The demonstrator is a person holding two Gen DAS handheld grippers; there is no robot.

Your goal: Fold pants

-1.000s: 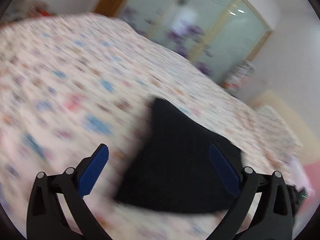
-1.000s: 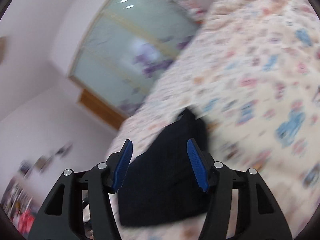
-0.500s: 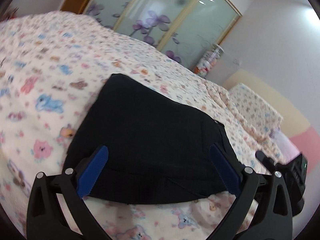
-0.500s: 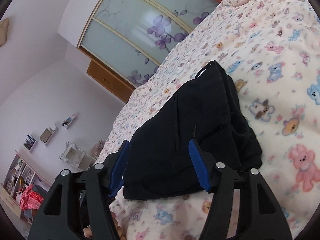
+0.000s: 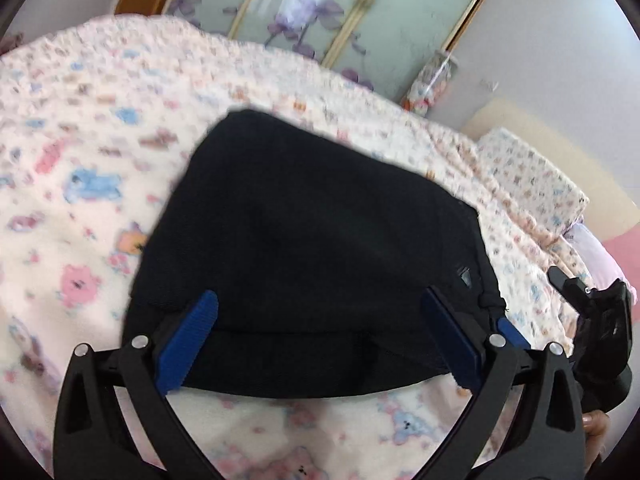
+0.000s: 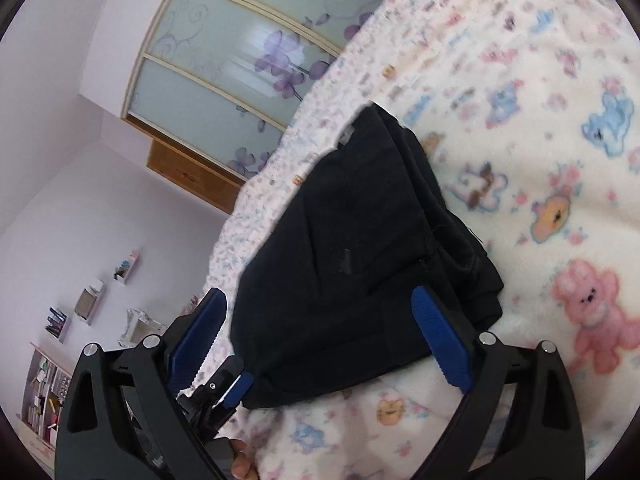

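Note:
The black pants lie folded in a compact stack on the bed; they also show in the right wrist view. My left gripper is open and empty, its blue pads straddling the near edge of the stack. My right gripper is open and empty, hovering over the near end of the pants. The right gripper shows at the right edge of the left wrist view, and the left gripper shows at the lower left of the right wrist view.
The bed has a cream sheet with pastel bear prints. A pillow lies at the far right. A glass-door wardrobe stands behind the bed. Wall shelves hang at the left.
Both grippers have moved closer to the near edge of the folded pants. The right gripper's jaws have opened wider. The pants have stayed in place.

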